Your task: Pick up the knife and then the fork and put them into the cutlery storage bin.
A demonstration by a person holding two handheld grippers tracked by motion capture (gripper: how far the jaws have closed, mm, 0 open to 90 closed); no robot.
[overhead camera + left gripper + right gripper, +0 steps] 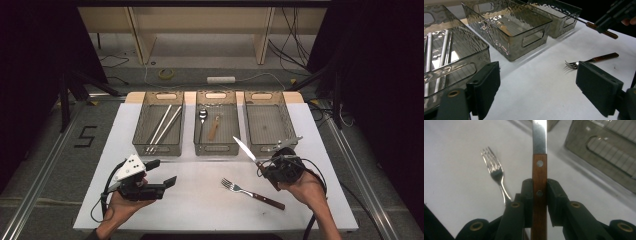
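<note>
A white tabletop (200, 205) stands on grey floor (45, 150), carrying three bins (216, 125). The right gripper (267, 170) fingers are clamped on a knife (245, 149); the left gripper (162, 172) fingers are apart. A fork (252, 193) lies between them.

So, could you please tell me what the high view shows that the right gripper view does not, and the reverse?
High view alone: three bins, with chopsticks in the left bin, a spoon in the middle bin, and the left tool open over the table.

Right gripper view alone: the rivets in the knife's wooden handle.

Both: the right tool shut on the knife, and the fork lying on the table.
</note>
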